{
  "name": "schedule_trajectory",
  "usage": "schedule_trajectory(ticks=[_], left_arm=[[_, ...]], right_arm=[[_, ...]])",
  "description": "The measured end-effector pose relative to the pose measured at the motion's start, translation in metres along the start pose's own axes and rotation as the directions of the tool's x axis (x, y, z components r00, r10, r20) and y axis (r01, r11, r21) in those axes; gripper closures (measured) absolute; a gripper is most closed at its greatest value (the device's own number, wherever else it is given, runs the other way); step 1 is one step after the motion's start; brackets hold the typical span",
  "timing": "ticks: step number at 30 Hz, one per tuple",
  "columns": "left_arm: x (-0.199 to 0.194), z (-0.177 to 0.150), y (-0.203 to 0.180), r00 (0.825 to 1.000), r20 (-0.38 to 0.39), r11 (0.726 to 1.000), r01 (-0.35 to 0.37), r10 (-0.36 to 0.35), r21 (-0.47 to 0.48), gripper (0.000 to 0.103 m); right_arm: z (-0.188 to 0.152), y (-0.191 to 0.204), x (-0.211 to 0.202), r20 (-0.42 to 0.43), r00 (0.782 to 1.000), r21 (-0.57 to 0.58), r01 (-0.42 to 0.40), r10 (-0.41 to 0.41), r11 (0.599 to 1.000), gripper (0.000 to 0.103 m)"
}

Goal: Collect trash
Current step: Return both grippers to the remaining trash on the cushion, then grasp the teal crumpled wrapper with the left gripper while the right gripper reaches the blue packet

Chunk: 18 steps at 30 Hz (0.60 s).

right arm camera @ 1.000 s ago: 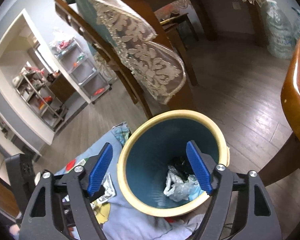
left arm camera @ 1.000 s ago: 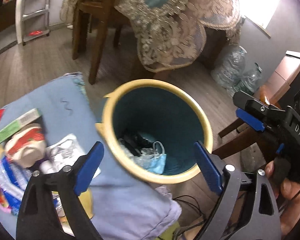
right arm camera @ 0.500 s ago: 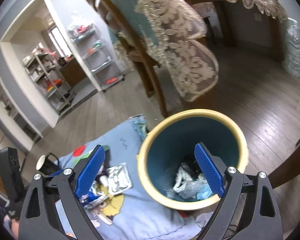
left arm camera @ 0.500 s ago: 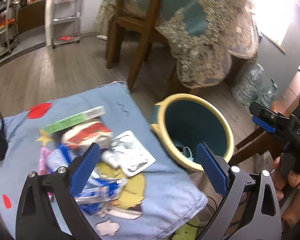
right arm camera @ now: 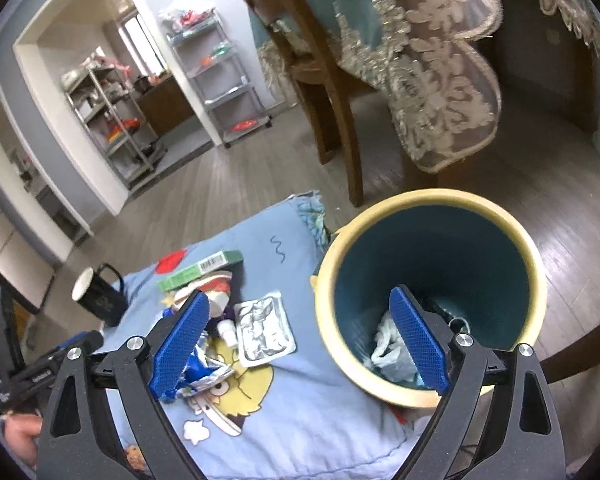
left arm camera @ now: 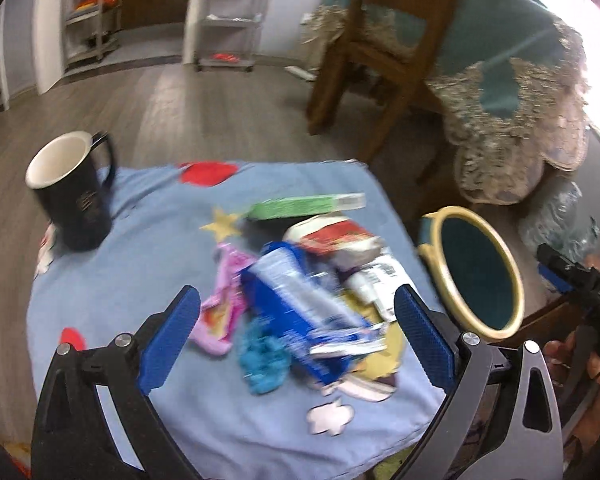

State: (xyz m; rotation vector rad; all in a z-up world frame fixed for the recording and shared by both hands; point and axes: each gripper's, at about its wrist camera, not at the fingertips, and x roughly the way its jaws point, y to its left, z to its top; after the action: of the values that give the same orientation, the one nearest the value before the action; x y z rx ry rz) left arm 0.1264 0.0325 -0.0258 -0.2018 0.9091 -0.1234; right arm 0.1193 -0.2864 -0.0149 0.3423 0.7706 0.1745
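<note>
The trash lies in a loose heap on the blue cartoon-print cloth [left arm camera: 100,280] that covers the surface: a crumpled blue-and-white wrapper [left arm camera: 300,300] straight ahead of the left tool [left arm camera: 296,336], between its two blue pads, with a pink wrapper [left arm camera: 224,312] just inside its left finger and a scrap of turquoise material [left arm camera: 264,356] close below the pile. Farther out from that tool sit a red-and-white paper cup on its side [left arm camera: 332,236], a small white bottle [left arm camera: 364,288], a silvery foil pack [right arm camera: 264,328] and, beyond them, a long green box [left arm camera: 300,206]. The left tool is spread wide and grips nothing. Off to its right, beside the cloth's edge, stands the teal bin with a cream rim [left arm camera: 476,276]. The right tool [right arm camera: 300,340] is also spread wide and empty; its right pad hangs over the bin's mouth, where crumpled white plastic [right arm camera: 388,352] lies at the bottom, while its left pad sits above the heap. Well to the left of both tools, a black mug [left arm camera: 76,196] stands upright on the cloth. Wooden chairs and a lace-trimmed tablecloth [right arm camera: 432,80] are behind.
</note>
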Motion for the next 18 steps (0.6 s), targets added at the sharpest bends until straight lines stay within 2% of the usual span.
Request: schedule_trajectory(ticks=[3,6,9,14,18], left_arm=[[0.008,-0.007,0.015,0.999,-0.038,1.000,-0.020,0.019,-0.024,0.008],[0.016,-0.015,0.024,0.997,-0.076,0.999,-0.024,0.021,-0.037,0.009],[0.029,-0.023,0.024,0.989,-0.146,1.000,-0.014,0.012,-0.012,0.019],[0.049,-0.040,0.019,0.964,-0.263,0.998,-0.007,0.021,0.055,0.038],[0.063,-0.051,0.013,0.952,-0.305,0.995,-0.001,0.032,0.099,0.040]], right_arm=[[-0.002,0.009,0.013,-0.057,0.997,-0.002,-0.048,0.048,0.999,0.012],[-0.005,0.019,0.021,-0.084,0.996,-0.032,-0.044,0.042,0.999,0.012],[-0.008,0.028,0.027,-0.115,0.991,-0.050,-0.073,0.067,0.996,0.012],[-0.013,0.033,0.035,-0.145,0.987,-0.066,-0.085,0.075,0.994,0.012],[-0.014,0.035,0.038,-0.158,0.985,-0.073,-0.088,0.075,0.993,0.012]])
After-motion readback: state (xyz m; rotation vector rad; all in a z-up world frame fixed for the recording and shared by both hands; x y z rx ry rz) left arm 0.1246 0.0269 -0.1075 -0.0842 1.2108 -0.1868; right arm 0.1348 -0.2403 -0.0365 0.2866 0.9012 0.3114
